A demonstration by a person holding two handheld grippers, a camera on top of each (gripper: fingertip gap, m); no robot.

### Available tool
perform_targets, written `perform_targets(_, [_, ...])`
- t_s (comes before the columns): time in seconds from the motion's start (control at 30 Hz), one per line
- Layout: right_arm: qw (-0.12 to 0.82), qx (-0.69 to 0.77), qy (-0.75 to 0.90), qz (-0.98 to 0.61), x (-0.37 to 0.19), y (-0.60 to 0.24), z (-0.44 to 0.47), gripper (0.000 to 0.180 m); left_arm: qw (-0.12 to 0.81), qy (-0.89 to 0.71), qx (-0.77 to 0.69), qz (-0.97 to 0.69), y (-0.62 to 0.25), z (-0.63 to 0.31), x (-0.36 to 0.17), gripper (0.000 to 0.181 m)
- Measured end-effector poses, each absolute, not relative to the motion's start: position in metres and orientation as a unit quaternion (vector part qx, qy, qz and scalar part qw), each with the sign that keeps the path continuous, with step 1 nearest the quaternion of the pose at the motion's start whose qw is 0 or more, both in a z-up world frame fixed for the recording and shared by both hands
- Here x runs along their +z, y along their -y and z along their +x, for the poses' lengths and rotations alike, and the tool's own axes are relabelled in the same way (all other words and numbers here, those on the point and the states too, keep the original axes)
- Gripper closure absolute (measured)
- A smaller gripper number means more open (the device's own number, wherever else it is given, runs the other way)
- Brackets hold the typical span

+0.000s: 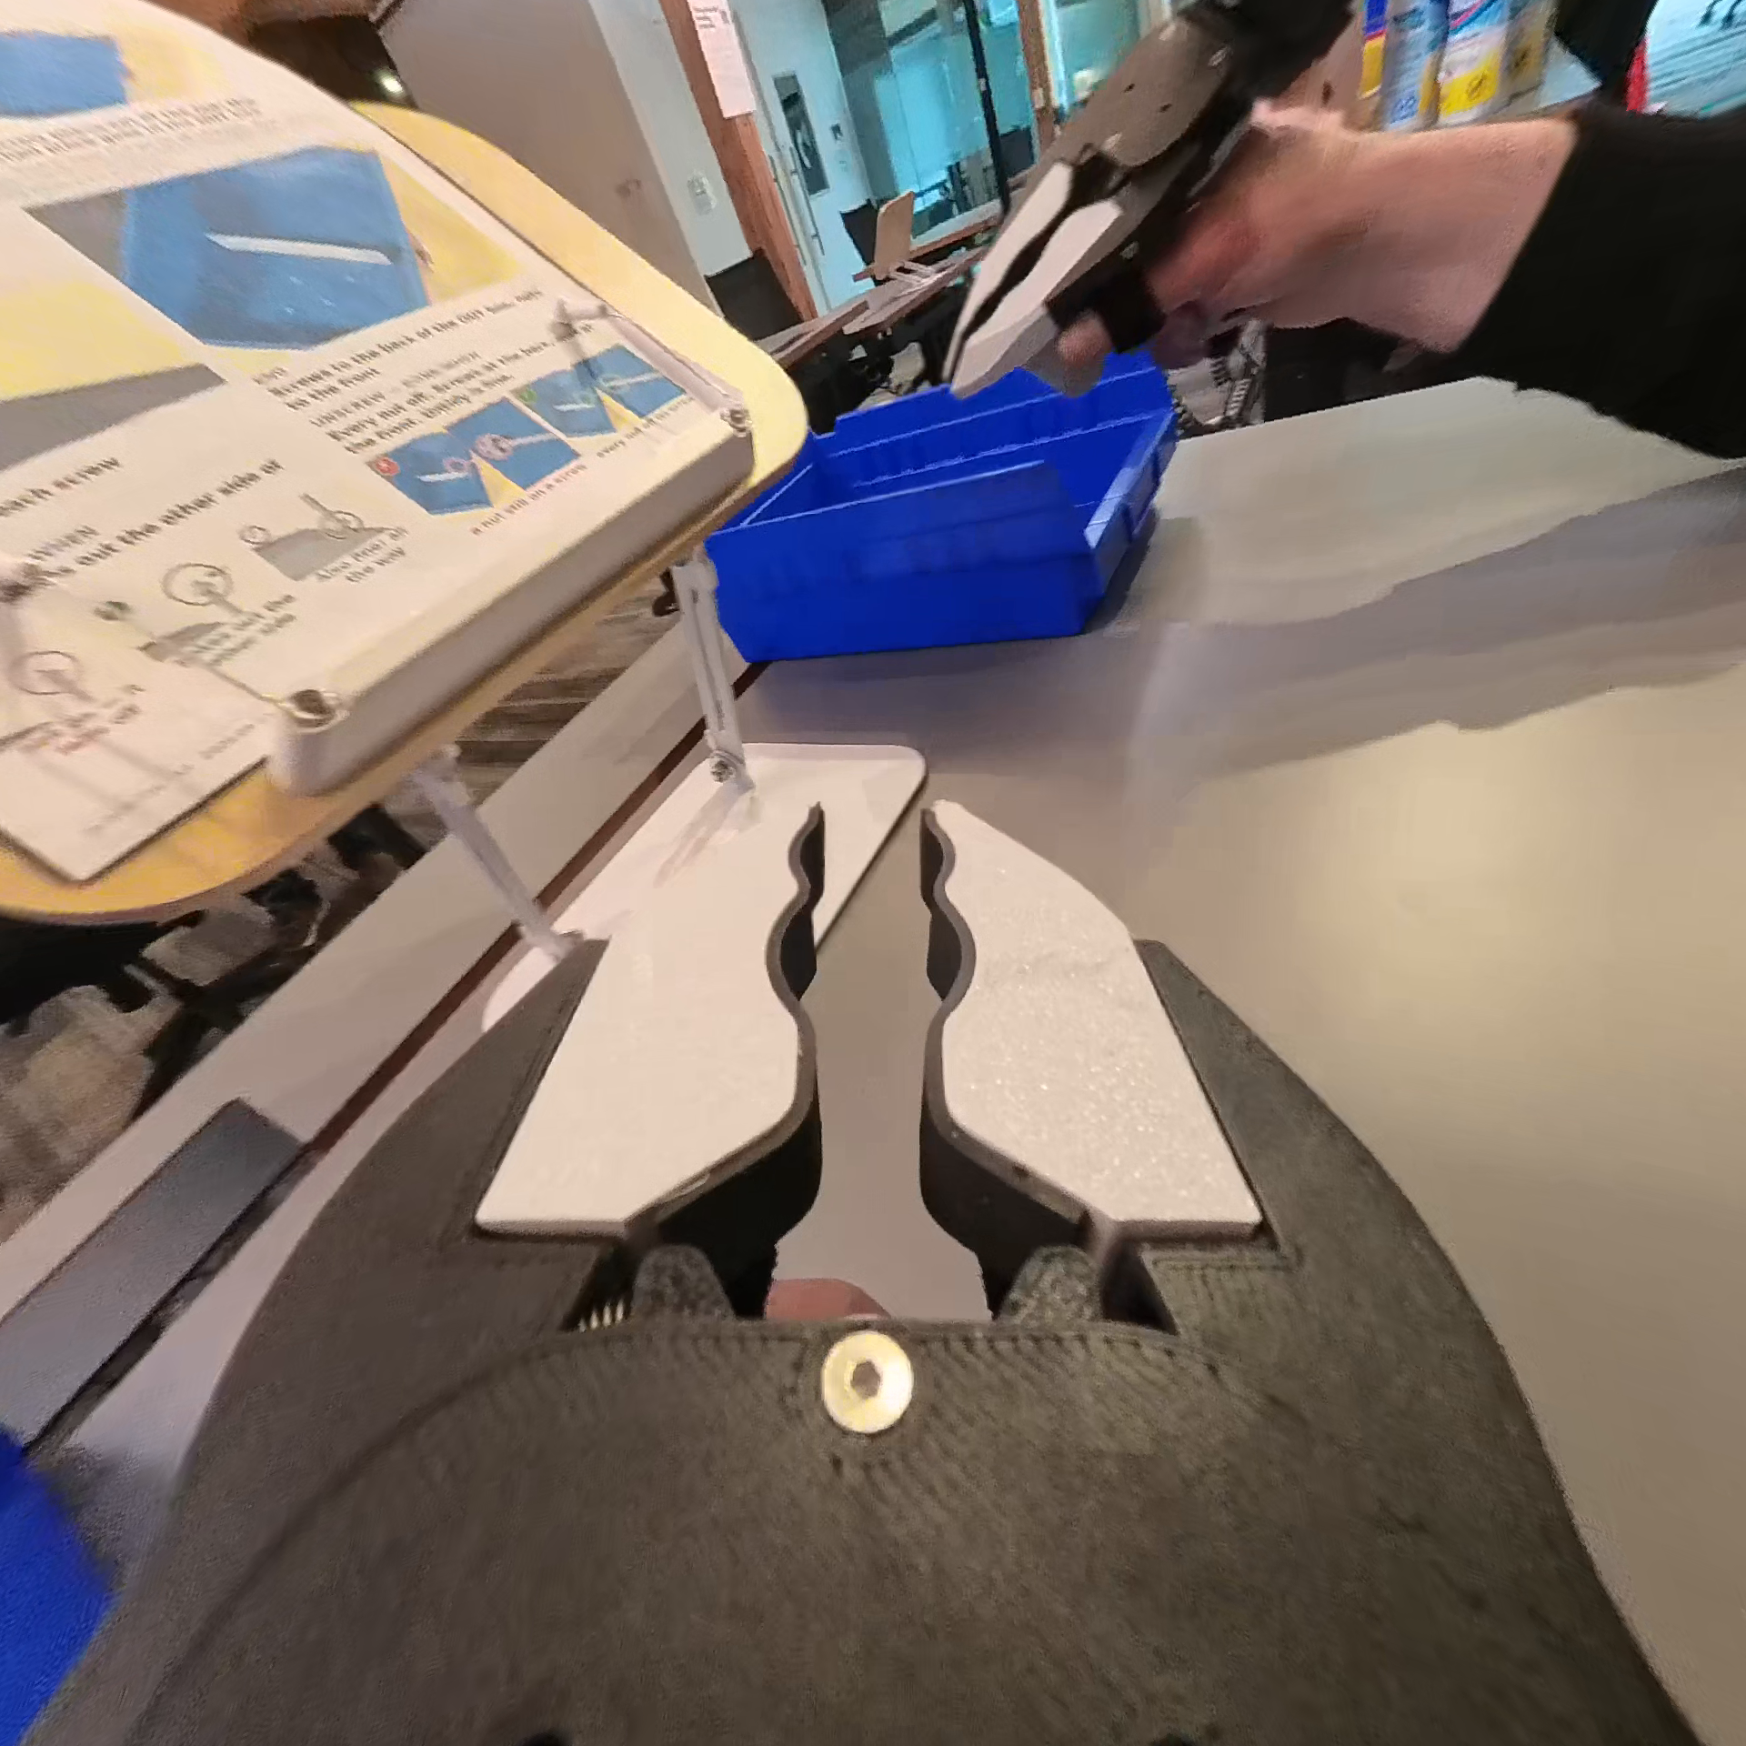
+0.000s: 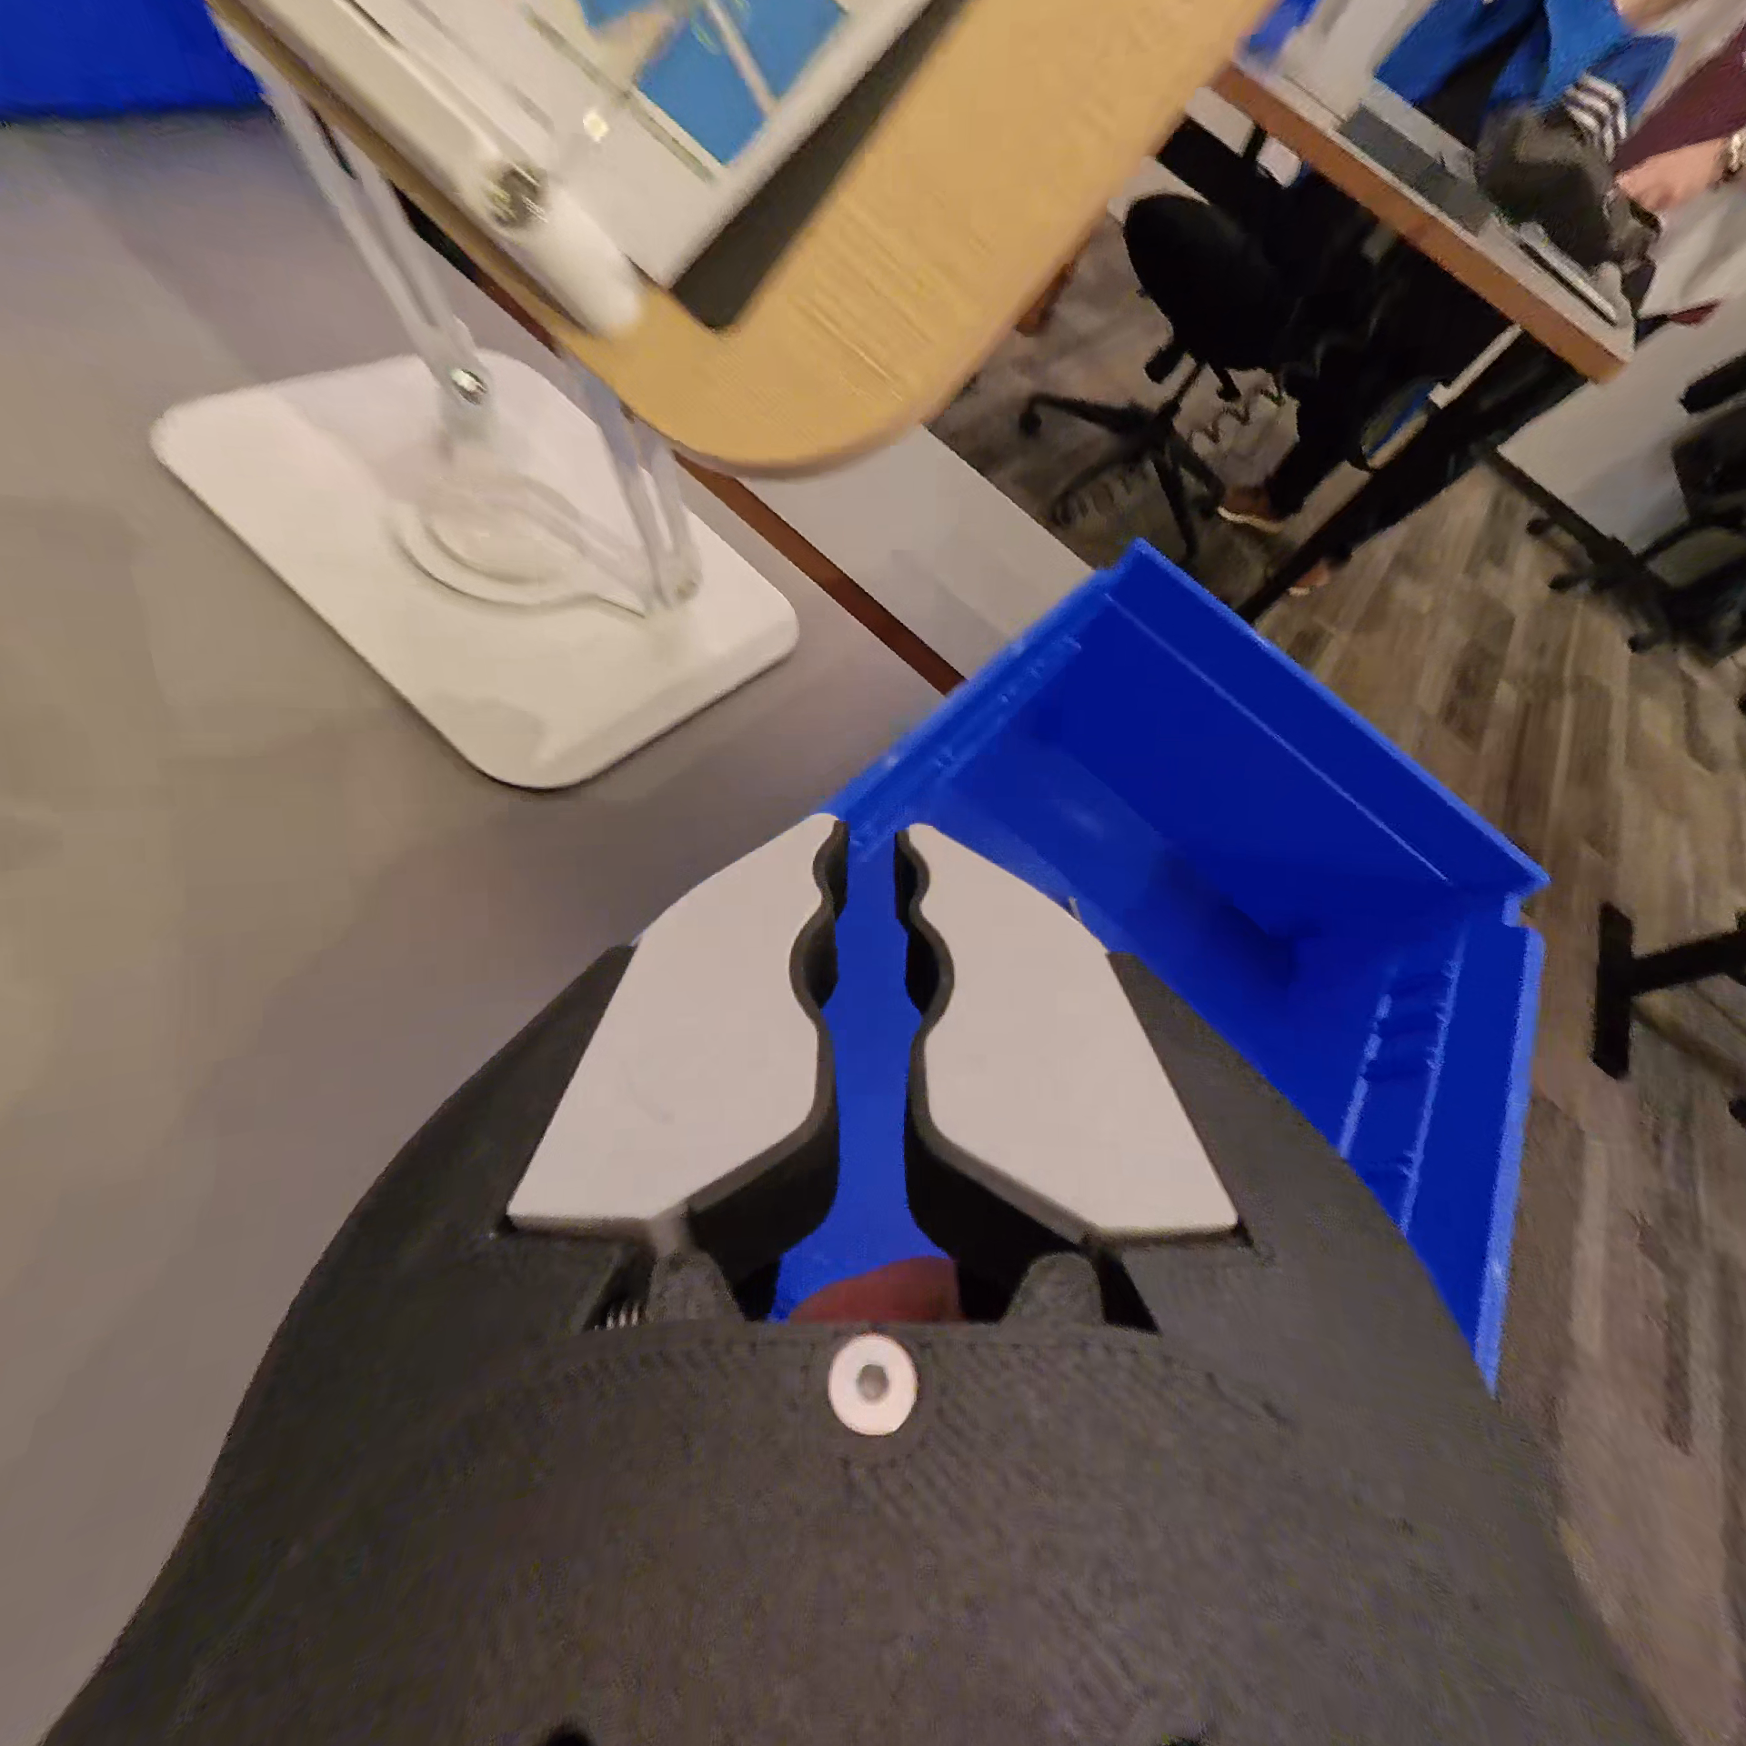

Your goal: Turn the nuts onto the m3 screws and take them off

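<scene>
Left claw is spread, empty, its tips beside the stand base. Right claw is slightly parted, empty, over the blue bin.

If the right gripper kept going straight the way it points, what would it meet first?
Probably the blue plastic bin: the right gripper hangs over its near corner, slightly parted and empty, aimed into it. Depth is unclear.

right claw slightly parted, empty, over blue bin, white stand base nearby

Office, desks, swivel chairs, glass partitions
</scene>
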State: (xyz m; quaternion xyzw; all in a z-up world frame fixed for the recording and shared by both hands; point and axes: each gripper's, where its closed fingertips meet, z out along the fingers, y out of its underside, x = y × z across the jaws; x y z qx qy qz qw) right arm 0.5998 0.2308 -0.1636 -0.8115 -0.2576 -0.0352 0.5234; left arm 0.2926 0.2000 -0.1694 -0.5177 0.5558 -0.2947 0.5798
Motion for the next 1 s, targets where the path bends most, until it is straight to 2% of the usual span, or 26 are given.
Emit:
perform_targets(0.03, [0.526, -0.027, 0.262, -0.809, -0.162, -0.227, 0.592, 0.170, 0.586, -0.554, -0.284, -0.519, -0.204, 0.285, -0.165, 0.162])
perform_targets(0.3, [0.549, -0.026, 0.294, -0.782, -0.156, -0.209, 0.549, 0.171, 0.646, -0.471, -0.142, -0.583, -0.292, 0.166, -0.101, 0.162])
perform_targets(0.43, [0.555, -0.018, 0.302, -0.775, -0.157, -0.208, 0.536, 0.172, 0.585, -0.435, -0.087, -0.678, -0.370, 0.104, -0.097, 0.162])
perform_targets(0.57, [0.552, -0.022, 0.311, -0.773, -0.161, -0.209, 0.531, 0.172, 0.477, -0.410, -0.026, -0.777, -0.451, 0.058, -0.133, 0.163])
perform_targets(0.67, [0.549, -0.019, 0.314, -0.775, -0.166, -0.211, 0.530, 0.172, 0.393, -0.392, 0.000, -0.832, -0.496, 0.037, -0.169, 0.154])
perform_targets(0.77, [0.542, -0.015, 0.318, -0.777, -0.173, -0.211, 0.530, 0.173, 0.291, -0.377, 0.006, -0.879, -0.516, 0.027, -0.208, 0.143])
perform_targets(0.87, [0.535, -0.015, 0.325, -0.779, -0.179, -0.212, 0.530, 0.173, 0.224, -0.356, 0.017, -0.907, -0.529, 0.018, -0.233, 0.145])
perform_targets(1.0, [0.527, -0.011, 0.334, -0.782, -0.186, -0.211, 0.529, 0.173, 0.179, -0.342, 0.048, -0.921, -0.543, 0.009, -0.253, 0.148])
